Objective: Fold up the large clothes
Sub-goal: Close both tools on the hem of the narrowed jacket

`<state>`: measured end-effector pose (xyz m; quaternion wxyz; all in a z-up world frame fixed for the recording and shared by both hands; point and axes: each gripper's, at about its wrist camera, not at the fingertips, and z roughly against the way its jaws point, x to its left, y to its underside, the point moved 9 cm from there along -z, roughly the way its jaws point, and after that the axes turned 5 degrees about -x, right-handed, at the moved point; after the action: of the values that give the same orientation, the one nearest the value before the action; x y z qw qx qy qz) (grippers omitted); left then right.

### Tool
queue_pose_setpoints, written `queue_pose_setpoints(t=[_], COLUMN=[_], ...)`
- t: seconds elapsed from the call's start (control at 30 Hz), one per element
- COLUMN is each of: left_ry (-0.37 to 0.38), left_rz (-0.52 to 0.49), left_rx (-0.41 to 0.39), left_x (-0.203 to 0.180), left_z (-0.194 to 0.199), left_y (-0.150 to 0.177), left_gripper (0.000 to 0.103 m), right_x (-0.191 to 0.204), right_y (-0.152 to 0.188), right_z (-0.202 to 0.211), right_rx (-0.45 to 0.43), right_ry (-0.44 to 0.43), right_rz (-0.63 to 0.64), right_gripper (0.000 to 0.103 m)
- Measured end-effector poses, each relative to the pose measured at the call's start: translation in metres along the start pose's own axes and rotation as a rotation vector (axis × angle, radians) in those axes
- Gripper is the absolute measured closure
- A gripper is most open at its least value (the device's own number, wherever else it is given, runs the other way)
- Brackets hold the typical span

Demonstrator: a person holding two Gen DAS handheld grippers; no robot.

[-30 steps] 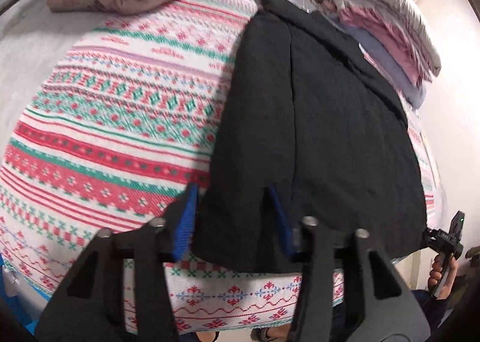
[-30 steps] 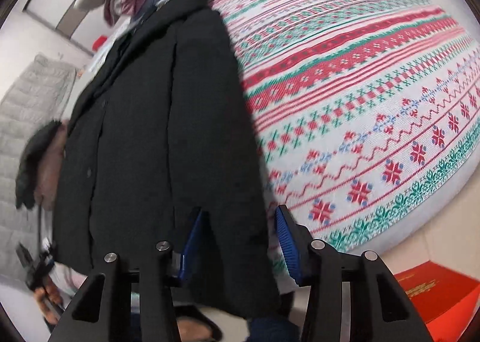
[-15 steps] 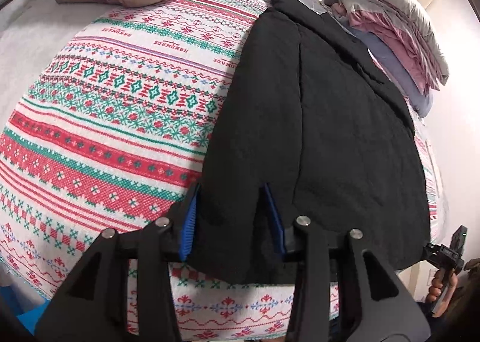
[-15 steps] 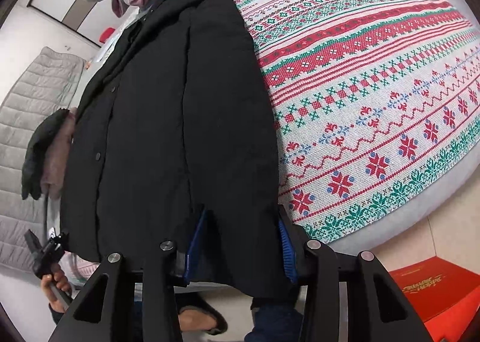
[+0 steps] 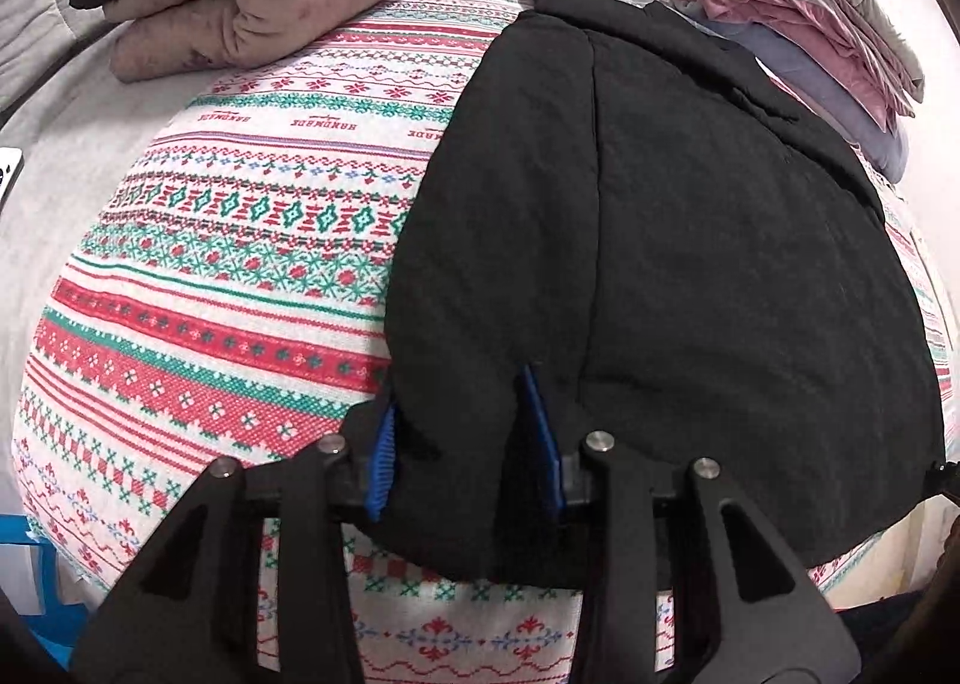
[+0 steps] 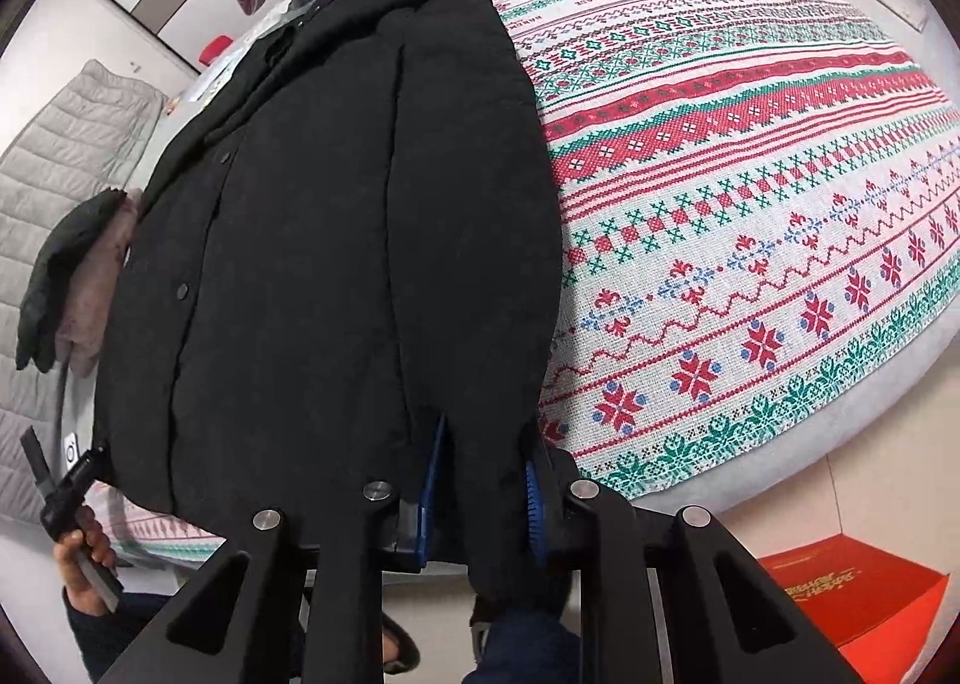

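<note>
On the bed's patterned blanket (image 5: 228, 288) lies a black coat (image 5: 690, 240), spread flat with its collar at the far end and its hem at the near edge. At the far left sits a folded pink quilt (image 5: 258, 6). At the hem's left corner, the left gripper (image 5: 462, 444) has its jaws partly closed with coat fabric bunched between the blue pads. At the hem's right corner, the right gripper (image 6: 480, 480) has just been closing its jaws, which now pinch a fold of the coat. A stack of folded bedding (image 5: 798, 18) sits far right, beyond the collar. An orange box (image 6: 852, 600) rests on the floor.
</note>
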<state>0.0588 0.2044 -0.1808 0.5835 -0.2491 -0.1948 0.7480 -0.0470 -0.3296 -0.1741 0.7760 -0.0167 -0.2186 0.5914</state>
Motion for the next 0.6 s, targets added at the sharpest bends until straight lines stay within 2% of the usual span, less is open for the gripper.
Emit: queue_pose_setpoints(t=[0.23,0.37,0.4,0.43,0.5,0.6], left_ry=[0.016,0.004,0.001,0.009,0.031,0.032], left_rz=[0.039,0.024,0.02,0.018,0.026,0.038], left_rx=[0.021,0.005,0.002,-0.002,-0.004,-0.011], left_x=[0.001,-0.002,-0.003,-0.005,-0.008,-0.009], left_z=[-0.004,-0.003,-0.003,-0.003,-0.001,0.003], left_y=[-0.001,0.0,0.0,0.0,-0.001,-0.003], left_gripper=[0.06,0.061,0.063,0.074,0.085,0.092], right_x=[0.007,0.006,0.007,0.009,0.013,0.019], right_y=[-0.004,-0.002,-0.002,-0.002,-0.001,-0.003], right_z=[-0.005,-0.005,-0.005,-0.007,-0.008,-0.005], right_rx=[0.003,0.002,0.003,0.004,-0.001,-0.022], right_ry=[-0.002,0.017,0.031,0.05,0.082,0.066], right_rz=[0.002,0.022,0.035,0.053,0.081,0.078], right_gripper=[0.08,0.08,0.08,0.08,0.08,0.092])
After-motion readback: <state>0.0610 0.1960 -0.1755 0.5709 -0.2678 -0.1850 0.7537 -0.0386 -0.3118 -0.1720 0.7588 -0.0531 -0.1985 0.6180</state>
